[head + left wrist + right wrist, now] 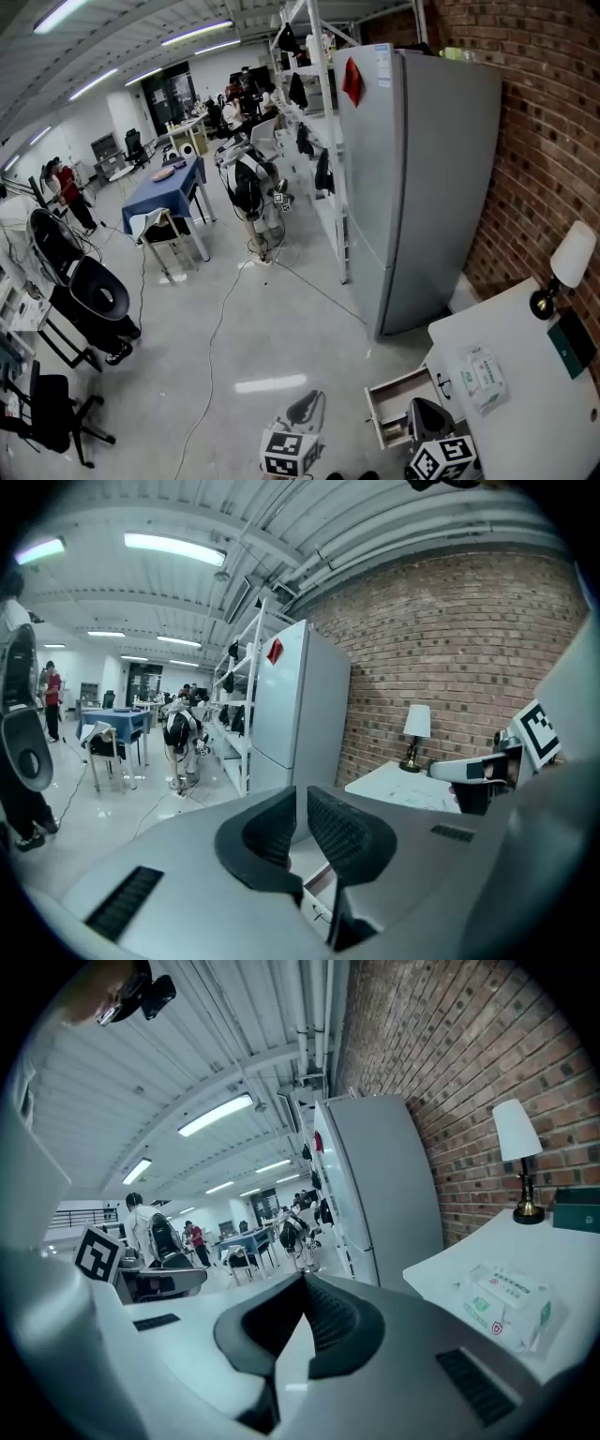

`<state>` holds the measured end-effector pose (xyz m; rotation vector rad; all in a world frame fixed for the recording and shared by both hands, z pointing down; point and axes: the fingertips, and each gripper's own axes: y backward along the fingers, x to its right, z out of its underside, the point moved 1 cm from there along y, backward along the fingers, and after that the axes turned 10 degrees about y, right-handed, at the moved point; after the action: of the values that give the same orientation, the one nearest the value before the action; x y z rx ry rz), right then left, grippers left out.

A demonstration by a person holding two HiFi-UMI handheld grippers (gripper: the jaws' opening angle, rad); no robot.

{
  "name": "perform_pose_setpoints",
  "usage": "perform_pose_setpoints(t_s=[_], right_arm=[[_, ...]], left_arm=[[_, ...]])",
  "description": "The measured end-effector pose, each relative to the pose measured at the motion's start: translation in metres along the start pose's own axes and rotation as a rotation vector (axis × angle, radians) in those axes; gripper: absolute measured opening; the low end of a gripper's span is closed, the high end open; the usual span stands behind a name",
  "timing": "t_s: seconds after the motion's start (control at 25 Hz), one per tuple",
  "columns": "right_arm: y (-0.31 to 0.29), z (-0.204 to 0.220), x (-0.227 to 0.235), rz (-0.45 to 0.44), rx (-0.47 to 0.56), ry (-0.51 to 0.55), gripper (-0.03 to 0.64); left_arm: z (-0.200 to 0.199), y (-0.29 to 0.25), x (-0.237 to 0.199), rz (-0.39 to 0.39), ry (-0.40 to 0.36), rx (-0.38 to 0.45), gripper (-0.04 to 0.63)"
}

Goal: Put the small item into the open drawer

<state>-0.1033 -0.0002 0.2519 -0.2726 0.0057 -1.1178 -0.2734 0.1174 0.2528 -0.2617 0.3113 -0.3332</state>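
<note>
The left gripper point(300, 803) has its jaws drawn in to a narrow slit, with nothing that I can make out between the pads; the right gripper point(303, 1283) has its jaws meeting at the tips, likewise on nothing; in the head view both sit at the bottom edge, marker cubes up, the left over bare floor point(272, 328) and the right just beside the drawer point(375, 412); the drawer stands pulled out from the near corner of the white table point(525, 412), its open side up, between the two grippers; whether the small item lies inside cannot be told, for the right gripper covers part of it and the rest is too small to read; on the table lie a tissue pack point(483, 378) near the drawer corner, a dark green box point(572, 342) further back, and a lamp point(567, 262) at the far edge by the brick wall point(544, 141); a tall grey fridge point(422, 187) stands against that wall, just beyond the table; far across the room are a blue table point(164, 192), black chairs point(94, 291) and several people.
</note>
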Motion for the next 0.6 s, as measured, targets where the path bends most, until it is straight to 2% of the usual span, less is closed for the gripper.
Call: perform_pose_setpoints(t_s=[0.6], right_arm=[[-0.005,-0.015,-0.019,-0.076,0.014,0.055,0.006]], left_arm=[[-0.008,0.019,0.006,-0.02,0.015,0.051,0.054]])
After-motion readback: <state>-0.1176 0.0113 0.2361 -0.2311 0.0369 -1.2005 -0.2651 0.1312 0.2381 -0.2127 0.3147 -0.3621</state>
